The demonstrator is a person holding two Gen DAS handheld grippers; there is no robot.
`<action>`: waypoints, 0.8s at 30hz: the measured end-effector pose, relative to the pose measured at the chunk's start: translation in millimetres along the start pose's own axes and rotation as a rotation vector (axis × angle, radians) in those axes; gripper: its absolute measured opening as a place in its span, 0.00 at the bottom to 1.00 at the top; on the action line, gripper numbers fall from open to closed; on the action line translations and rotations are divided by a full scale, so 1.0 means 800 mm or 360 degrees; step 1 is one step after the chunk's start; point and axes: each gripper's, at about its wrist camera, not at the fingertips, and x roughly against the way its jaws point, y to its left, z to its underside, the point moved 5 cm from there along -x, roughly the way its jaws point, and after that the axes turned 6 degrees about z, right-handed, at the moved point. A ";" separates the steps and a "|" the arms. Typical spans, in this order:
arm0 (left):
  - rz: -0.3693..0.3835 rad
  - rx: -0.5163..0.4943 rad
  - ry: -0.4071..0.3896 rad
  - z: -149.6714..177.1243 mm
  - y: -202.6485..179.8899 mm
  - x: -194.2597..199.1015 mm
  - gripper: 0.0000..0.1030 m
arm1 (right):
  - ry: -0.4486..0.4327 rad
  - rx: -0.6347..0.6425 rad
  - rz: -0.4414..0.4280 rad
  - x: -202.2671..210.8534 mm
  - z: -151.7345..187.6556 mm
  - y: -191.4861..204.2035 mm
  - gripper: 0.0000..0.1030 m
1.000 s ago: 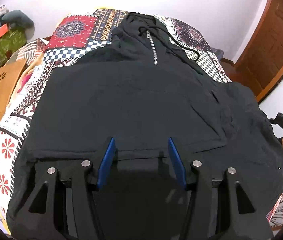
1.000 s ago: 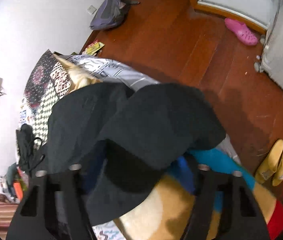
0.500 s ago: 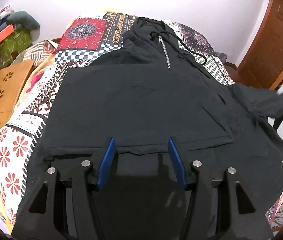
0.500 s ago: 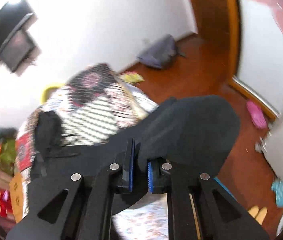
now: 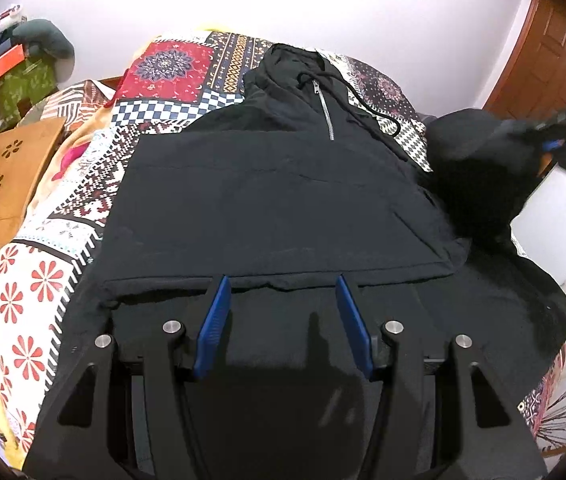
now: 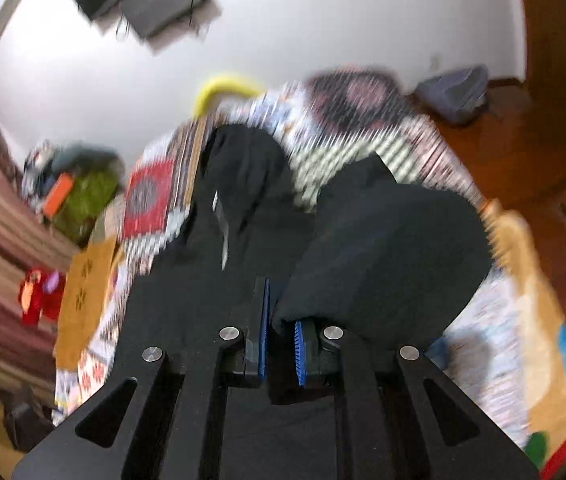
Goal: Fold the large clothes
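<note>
- Black hoodie (image 5: 275, 200) lies flat, front up, on the patterned bed (image 5: 171, 64); long axis runs from the hem at the near edge to the hood at the far end.
- Its right sleeve (image 6: 387, 256) is raised off the bed, pinched in the right claw (image 6: 281, 344), pads pressed together on the cloth.
- Torso lies left of that claw; the fold likely goes across, inward.
- Left claw (image 5: 283, 320) hangs spread above the hem, gripping nothing.

right gripper (image 6: 281, 340): was open around the sleeve (image 6: 387, 248), now clamped on it | sleeve: lifted off the bed's (image 5: 63, 280) edge, carried over the hoodie (image 5: 275, 208)
</note>
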 end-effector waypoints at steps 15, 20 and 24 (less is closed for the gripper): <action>-0.0046 -0.0008 0.0028 0.018 0.017 0.020 0.52 | 0.0531 0.0569 0.0129 -0.102 0.118 0.068 0.37; -0.0051 -0.0078 0.0028 0.007 -0.005 0.018 0.52 | 0.0532 0.0785 0.0133 -0.081 0.126 0.076 0.44; -0.0042 -0.0151 0.0007 -0.010 -0.032 0.019 0.52 | 0.0392 0.0805 0.0148 -0.043 0.114 0.057 0.44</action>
